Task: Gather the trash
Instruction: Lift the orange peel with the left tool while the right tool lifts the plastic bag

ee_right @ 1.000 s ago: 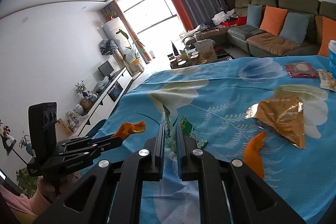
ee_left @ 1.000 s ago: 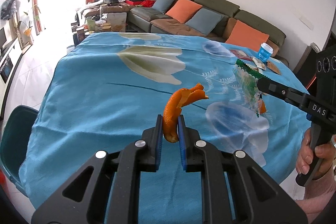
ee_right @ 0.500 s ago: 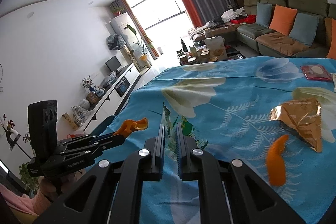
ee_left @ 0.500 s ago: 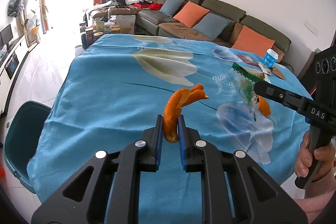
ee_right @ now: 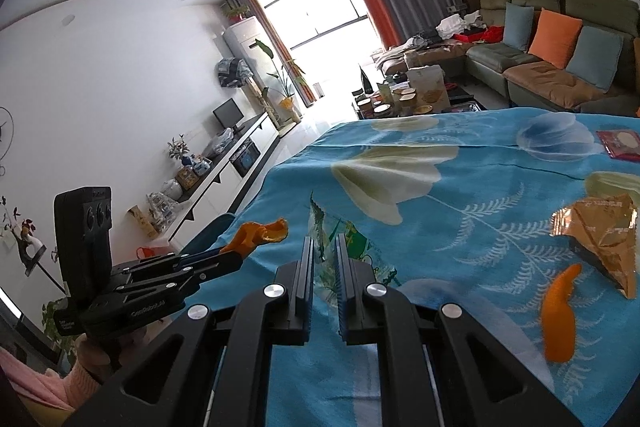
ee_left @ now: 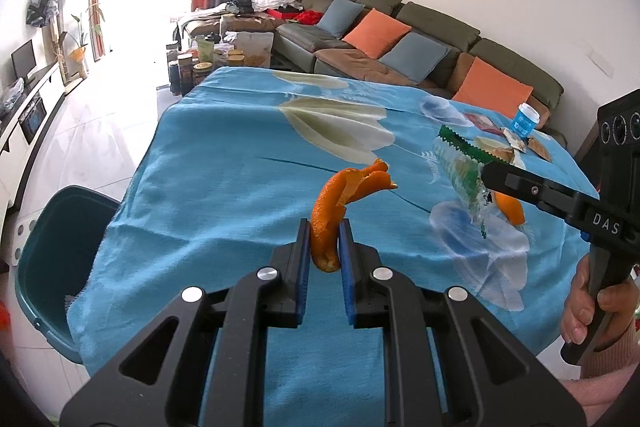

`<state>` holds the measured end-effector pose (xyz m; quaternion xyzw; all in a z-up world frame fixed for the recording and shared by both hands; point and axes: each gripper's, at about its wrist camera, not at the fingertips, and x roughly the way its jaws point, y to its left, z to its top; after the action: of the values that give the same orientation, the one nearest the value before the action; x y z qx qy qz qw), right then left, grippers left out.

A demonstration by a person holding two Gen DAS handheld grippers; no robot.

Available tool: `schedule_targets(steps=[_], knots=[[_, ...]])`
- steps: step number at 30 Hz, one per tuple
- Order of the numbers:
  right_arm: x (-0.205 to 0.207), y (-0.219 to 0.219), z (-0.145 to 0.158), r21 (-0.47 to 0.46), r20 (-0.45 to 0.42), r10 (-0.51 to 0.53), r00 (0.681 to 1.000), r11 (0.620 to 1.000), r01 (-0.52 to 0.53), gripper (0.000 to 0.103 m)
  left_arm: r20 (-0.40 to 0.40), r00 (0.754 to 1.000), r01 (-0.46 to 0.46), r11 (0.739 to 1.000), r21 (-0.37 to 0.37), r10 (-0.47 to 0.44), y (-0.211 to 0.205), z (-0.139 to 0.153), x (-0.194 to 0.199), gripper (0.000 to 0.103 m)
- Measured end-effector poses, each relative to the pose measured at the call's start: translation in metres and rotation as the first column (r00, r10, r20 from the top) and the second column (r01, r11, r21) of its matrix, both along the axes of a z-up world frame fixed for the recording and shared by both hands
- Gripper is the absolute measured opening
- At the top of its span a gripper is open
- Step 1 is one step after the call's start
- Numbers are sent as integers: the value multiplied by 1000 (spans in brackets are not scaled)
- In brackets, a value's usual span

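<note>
Evidently, the left wrist view shows the left gripper [ee_left: 324,243] closed on a curl of orange peel [ee_left: 344,199], its blue pads pinching the lower end while the rest arches up and forward above the blue flowered tablecloth [ee_left: 224,179]. Off the table's left edge, lower down, stands a dark teal bin [ee_left: 48,259] — the likely place for the trash. To the right the right gripper [ee_left: 486,175] holds a clear green-edged wrapper [ee_left: 460,167] in the air, and a second peel [ee_left: 510,209] lies on the cloth behind it. Far back sit a blue cup [ee_left: 526,121] and a few small packets.

From the right wrist view, the right gripper [ee_right: 324,259] is nearly shut, with the wrapper [ee_right: 332,235] caught between its pads. The second peel [ee_right: 560,315] and a crumpled gold foil bag [ee_right: 600,231] lie on the cloth to the right — not yet collected. Both loads look ready for carrying; the next move calls for swinging each over the bin before opening, the wrapper being light and apt to drift.
</note>
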<state>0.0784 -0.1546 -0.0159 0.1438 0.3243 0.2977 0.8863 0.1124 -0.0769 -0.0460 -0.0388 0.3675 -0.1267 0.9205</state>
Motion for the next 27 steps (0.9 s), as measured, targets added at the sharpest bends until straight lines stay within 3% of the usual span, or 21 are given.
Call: schedule_targets(steps=[27], knots=[[9, 36, 4, 1, 6, 92, 996, 996, -92, 9, 9, 996, -90, 996, -9, 90, 31, 2, -7, 14]])
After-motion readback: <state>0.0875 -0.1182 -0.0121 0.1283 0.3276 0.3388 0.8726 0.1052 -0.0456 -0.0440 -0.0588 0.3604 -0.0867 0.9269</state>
